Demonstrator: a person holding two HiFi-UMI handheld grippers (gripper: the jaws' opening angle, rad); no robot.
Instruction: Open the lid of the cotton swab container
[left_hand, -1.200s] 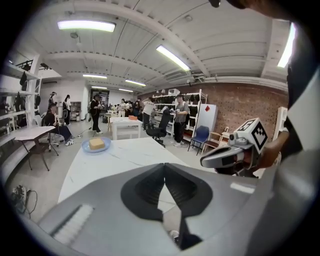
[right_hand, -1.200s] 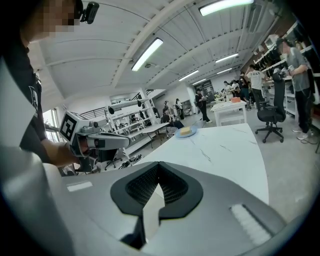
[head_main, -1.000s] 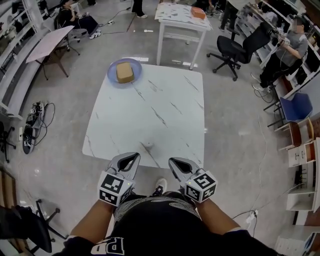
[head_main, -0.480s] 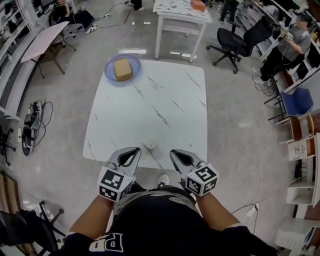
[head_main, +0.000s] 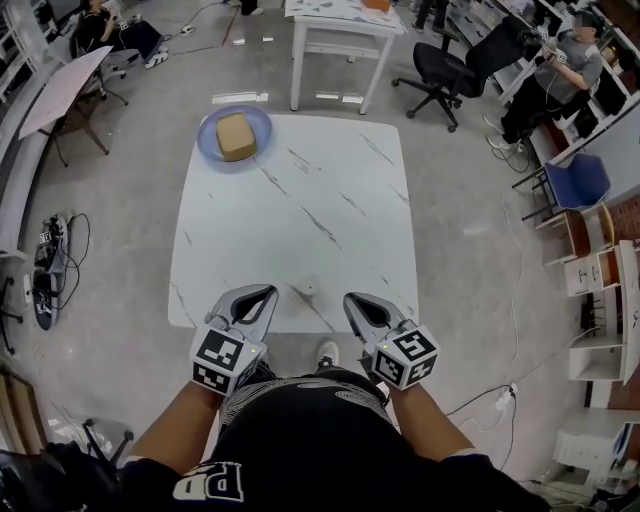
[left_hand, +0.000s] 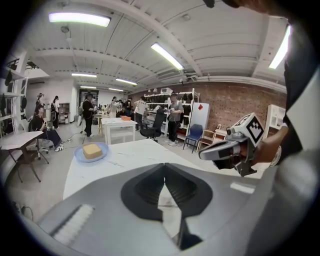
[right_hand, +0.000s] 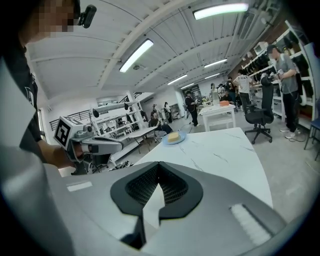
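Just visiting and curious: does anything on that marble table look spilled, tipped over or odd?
Nothing stands out. The blue plate lies flat at the table's far corner with a tan block on it; a small white container sits near the near edge. No spills.

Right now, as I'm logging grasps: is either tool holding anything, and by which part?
Nothing is held: the left tool and the right tool are both shut and empty, clear of the small white container.
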